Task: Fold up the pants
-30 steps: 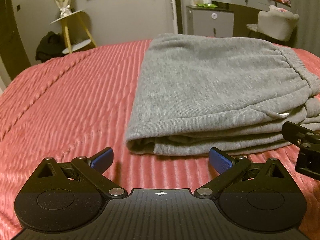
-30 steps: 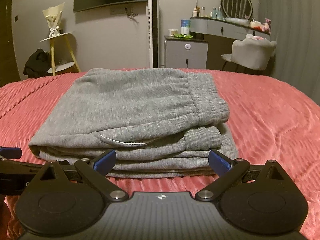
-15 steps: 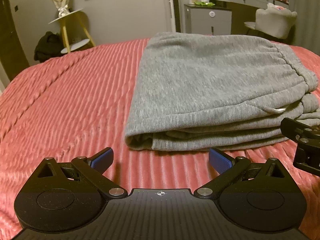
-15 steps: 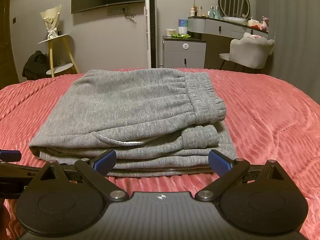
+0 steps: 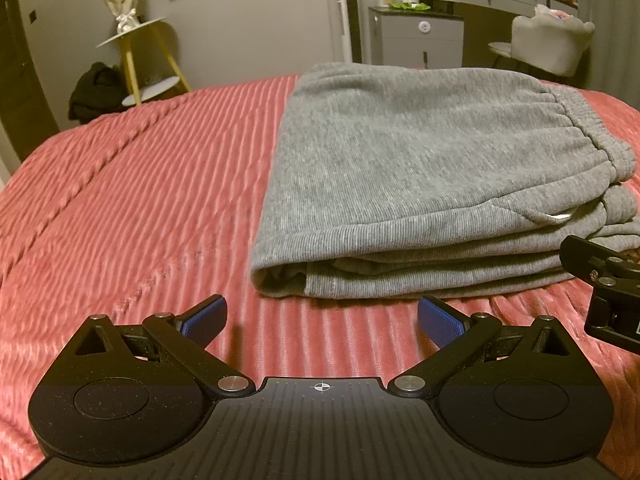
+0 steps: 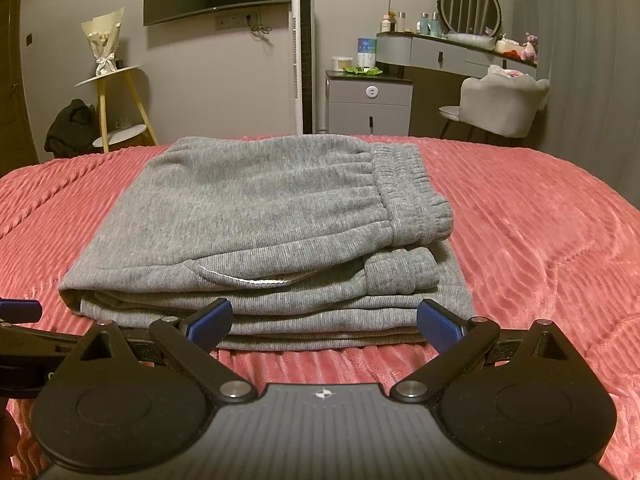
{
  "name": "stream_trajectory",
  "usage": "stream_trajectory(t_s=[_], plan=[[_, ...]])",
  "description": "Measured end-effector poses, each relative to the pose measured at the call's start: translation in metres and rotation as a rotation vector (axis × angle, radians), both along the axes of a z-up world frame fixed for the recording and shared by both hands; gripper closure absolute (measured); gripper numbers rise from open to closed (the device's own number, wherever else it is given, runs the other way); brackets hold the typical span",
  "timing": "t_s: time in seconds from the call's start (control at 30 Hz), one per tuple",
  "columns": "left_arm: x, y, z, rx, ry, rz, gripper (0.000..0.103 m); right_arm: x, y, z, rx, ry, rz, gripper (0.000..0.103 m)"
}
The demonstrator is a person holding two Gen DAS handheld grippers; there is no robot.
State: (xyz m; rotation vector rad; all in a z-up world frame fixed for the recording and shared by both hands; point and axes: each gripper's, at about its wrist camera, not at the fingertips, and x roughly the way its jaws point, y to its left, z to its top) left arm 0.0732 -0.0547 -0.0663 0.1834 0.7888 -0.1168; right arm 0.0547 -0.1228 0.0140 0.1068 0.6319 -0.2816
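The grey pants (image 5: 420,168) lie folded in a layered stack on the pink ribbed bedspread (image 5: 140,200); they also show in the right wrist view (image 6: 260,216), waistband at the right. My left gripper (image 5: 322,316) is open and empty, just short of the stack's near left corner. My right gripper (image 6: 324,320) is open and empty, close in front of the stack's near edge. The right gripper's body shows at the right edge of the left wrist view (image 5: 604,284). The left gripper shows at the left edge of the right wrist view (image 6: 20,320).
Beyond the bed stand a yellow-legged side table (image 6: 112,108) with a bouquet, a dark bag (image 6: 70,124) on the floor, a grey cabinet (image 6: 368,104), a dressing table with a mirror (image 6: 468,12) and a pale chair (image 6: 504,104). The bedspread (image 6: 540,220) stretches to the right.
Both grippers have drawn back slightly and risen from the folded pants, staying open. The pants have not moved.
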Motion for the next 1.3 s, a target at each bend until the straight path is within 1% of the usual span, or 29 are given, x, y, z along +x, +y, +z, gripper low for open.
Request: stream_trajectory(t_s=[1.3], plan=[[-0.0004,-0.0021,-0.0022,0.009,0.002,0.0,0.0,-0.0003,0.0007,-0.0008,0.006,0.001,0.0,0.004]])
